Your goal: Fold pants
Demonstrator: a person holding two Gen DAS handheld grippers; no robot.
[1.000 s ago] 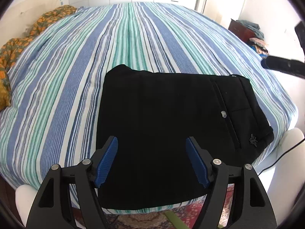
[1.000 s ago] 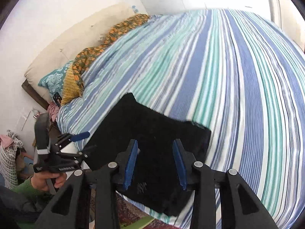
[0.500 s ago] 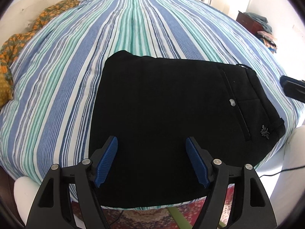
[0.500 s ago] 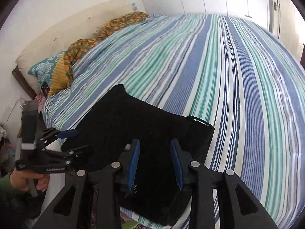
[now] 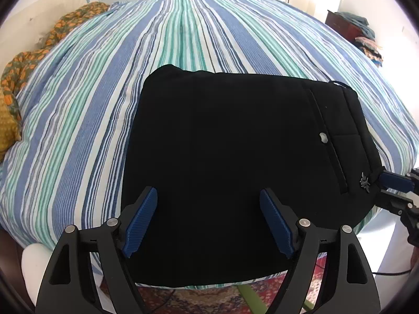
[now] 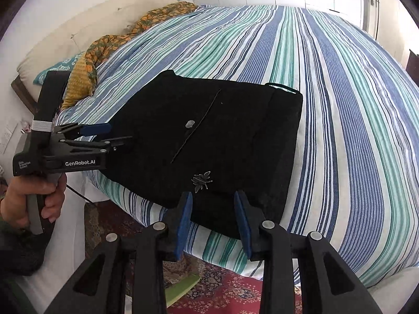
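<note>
With the black pants (image 5: 225, 162) folded flat at the bed's (image 5: 110, 83) near edge and both the left tongs (image 5: 208, 218) and right tongs (image 6: 212, 218) spread apart around nothing, we risk dragging the overhanging bundle off or catching only its top layer.

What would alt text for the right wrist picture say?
Folded black pants lie on a striped bed, with the open right gripper at their near edge. At left, a hand holds the open left gripper beside the pants.
</note>
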